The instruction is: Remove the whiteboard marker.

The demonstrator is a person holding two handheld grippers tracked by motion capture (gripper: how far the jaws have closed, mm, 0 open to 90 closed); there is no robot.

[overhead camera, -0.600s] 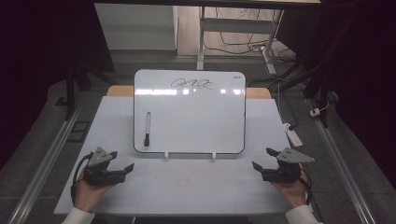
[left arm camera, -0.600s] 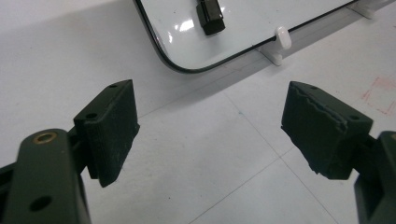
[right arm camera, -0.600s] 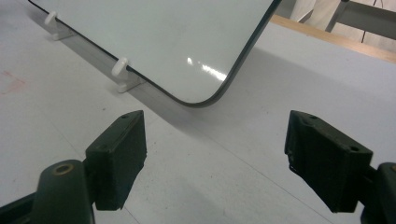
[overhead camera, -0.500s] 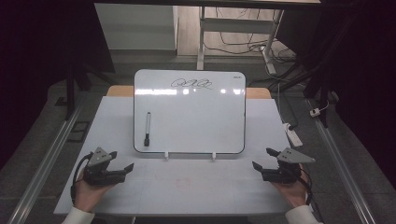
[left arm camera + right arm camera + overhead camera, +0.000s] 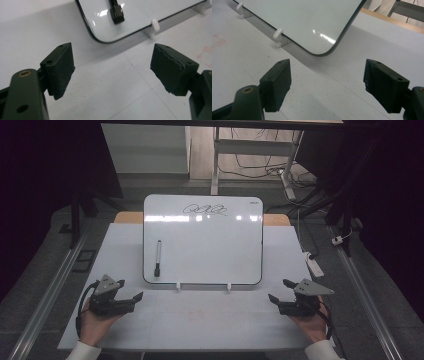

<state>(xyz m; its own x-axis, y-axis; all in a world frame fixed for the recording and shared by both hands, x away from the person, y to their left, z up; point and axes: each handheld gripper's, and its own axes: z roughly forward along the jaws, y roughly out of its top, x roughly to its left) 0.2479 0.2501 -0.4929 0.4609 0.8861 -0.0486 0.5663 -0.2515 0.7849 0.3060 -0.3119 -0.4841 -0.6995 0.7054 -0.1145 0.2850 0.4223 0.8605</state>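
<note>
A marker (image 5: 157, 258) lies on the whiteboard (image 5: 210, 245), toward its lower-left part, at about 8 o'clock from the board's centre in the high view. Its long axis runs from 12 to 6 o'clock, with the black cap end toward 6, the person's side; the barrel looks pale and slim. In the left claw view that dark, squarish end (image 5: 117, 12) shows at the top, resting on the glossy board.

The whiteboard is a rounded-corner rectangle with a thin dark rim and a shiny white face, its wider side running 9 to 3 o'clock. A black scribble (image 5: 205, 210) sits near its far edge. Two small white plastic clips (image 5: 177, 285) meet its near edge. It lies on a matte white tabletop (image 5: 200, 320).

The left claw (image 5: 135, 297) rests at 7 o'clock from the board, jaws wide, nothing between its black, rough pads. The right claw (image 5: 278, 290) sits at 5 o'clock, equally wide and empty. Both are apart from the board.
</note>
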